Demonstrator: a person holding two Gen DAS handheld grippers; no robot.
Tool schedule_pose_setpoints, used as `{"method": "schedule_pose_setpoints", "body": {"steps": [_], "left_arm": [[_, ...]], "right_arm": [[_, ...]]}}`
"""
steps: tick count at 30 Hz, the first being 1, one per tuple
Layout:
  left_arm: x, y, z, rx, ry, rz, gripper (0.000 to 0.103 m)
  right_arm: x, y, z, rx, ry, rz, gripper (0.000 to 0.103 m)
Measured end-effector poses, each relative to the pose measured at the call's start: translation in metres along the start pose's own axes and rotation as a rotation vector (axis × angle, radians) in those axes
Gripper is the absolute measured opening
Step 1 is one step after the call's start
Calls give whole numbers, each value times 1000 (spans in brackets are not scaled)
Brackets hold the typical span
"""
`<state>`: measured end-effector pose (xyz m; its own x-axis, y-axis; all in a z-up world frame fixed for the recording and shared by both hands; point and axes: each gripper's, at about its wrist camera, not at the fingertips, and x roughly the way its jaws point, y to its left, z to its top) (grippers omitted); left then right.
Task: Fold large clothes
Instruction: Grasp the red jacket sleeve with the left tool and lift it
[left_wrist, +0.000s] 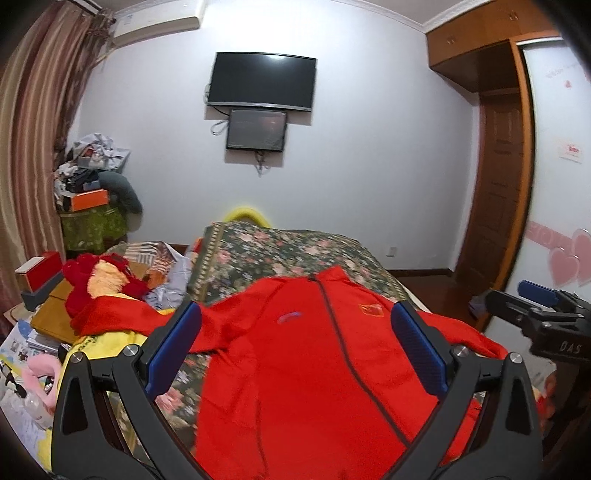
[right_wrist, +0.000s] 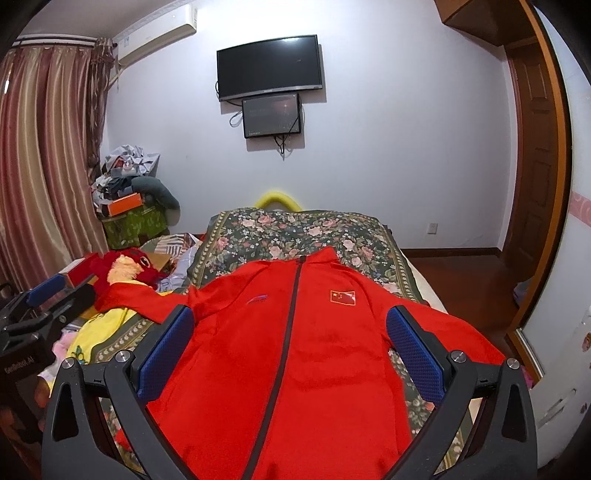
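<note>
A large red zip jacket (left_wrist: 303, 362) lies flat, front up, on the floral bedspread (left_wrist: 280, 251). Its collar points to the far end and its sleeves spread to both sides. It also shows in the right wrist view (right_wrist: 295, 354) with a flag patch (right_wrist: 342, 297) on the chest. My left gripper (left_wrist: 295, 339) is open and empty, held above the jacket's lower half. My right gripper (right_wrist: 290, 339) is open and empty, also above the jacket. The right gripper shows at the right edge of the left wrist view (left_wrist: 535, 306), and the left gripper at the left edge of the right wrist view (right_wrist: 48, 295).
A red and yellow plush toy (left_wrist: 99, 280) and mixed clutter lie on the bed's left side. A yellow cloth (right_wrist: 99, 328) lies beside the jacket's left sleeve. A wall TV (left_wrist: 262, 81) hangs ahead. A wooden door (left_wrist: 498, 192) and wardrobe stand right. Curtains (left_wrist: 33, 147) hang left.
</note>
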<state>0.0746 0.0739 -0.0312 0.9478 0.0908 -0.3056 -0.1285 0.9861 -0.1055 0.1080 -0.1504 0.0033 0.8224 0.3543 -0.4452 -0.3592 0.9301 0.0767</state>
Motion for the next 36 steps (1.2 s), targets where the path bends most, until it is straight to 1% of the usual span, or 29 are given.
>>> {"method": "schedule_pose_setpoints", "body": {"steps": [4,6,7,10,12,13,14,17,20,23,25,26,27,30,31,32,34,36], "left_arm": [[22,29,-1,-35,-2,60,103],[39,51,-4,-60,29,90,103],[48,62,-6,-76,51,105,103],[71,97,-12,-137,118,141,103],[94,129,-19,-190,203,169,103],[100,138,-22,-206,232,174,103],[113,157,-28,-241,283,177,103],[134,195,-41,-320,359,178,103],[155,229,-51,-382,428,162,103],[175,261,-58,-436,475,163,103],[187,279,-61,-486,503,144,98],[196,293,-65,-536,522,125,96],[199,298,-66,-562,532,116,91],[217,331,-77,-697,548,91,88],[220,336,-79,-725,552,85,86],[226,348,-85,-778,552,74,84],[234,362,-92,-838,555,72,75],[242,376,-99,-891,545,81,68]], "right_arm": [[24,-3,1,7,31,-9,103],[38,-4,1,10,60,9,103],[47,-4,1,12,78,25,103],[74,-4,1,8,127,30,103],[91,-2,0,4,167,30,103],[100,-3,-1,1,185,35,103],[109,-3,-2,0,206,37,103],[136,-2,-6,-3,265,34,103],[160,0,-12,-25,319,11,103],[183,0,-17,-50,365,-10,103],[198,-1,-23,-52,407,-17,103],[203,-2,-25,-45,426,-13,103],[208,-2,-26,-37,437,-10,103],[215,-7,-31,-10,462,6,103],[217,-6,-32,-10,464,8,103],[217,-7,-34,-13,470,8,103],[222,-7,-35,-21,477,5,103],[227,-6,-35,-25,482,6,103]]}}
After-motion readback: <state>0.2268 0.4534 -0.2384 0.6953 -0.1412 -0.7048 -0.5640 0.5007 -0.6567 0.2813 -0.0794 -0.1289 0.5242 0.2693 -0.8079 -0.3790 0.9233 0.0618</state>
